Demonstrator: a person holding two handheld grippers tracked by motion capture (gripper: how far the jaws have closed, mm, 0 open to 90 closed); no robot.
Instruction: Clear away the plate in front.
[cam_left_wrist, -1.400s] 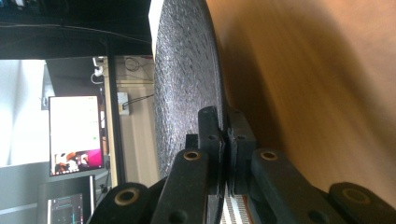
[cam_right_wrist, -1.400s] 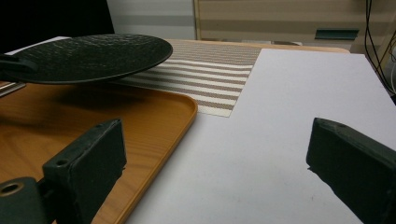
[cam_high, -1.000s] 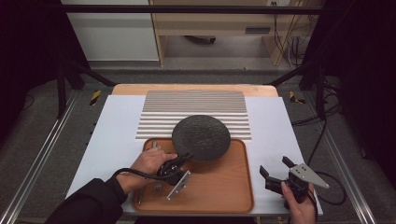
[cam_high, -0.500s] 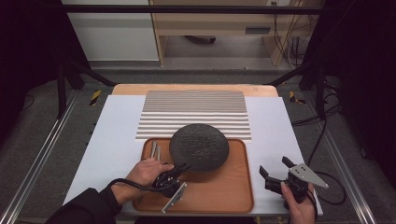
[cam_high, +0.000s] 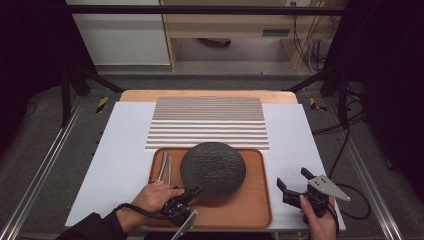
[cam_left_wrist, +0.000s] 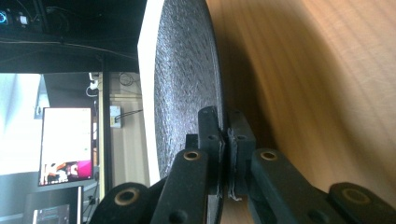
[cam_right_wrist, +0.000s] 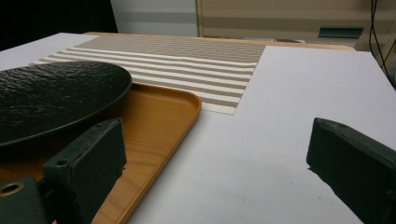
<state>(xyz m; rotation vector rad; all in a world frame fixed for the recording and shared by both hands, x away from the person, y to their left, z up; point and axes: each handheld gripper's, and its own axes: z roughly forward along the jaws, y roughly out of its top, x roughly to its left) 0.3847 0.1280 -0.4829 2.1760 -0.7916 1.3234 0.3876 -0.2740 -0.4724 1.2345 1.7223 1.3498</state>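
Clamping the dark plate (cam_high: 213, 168) by its rim, the left tongs (cam_left_wrist: 227, 140) apparently hold it above the wooden tray (cam_high: 250, 210); the right tongs (cam_high: 296, 184) gape over the tabletop (cam_high: 115, 160).

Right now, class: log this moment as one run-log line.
left gripper: shut on plate rim | plate: over tray | right gripper: open, holding nothing | utensils: in tray, left
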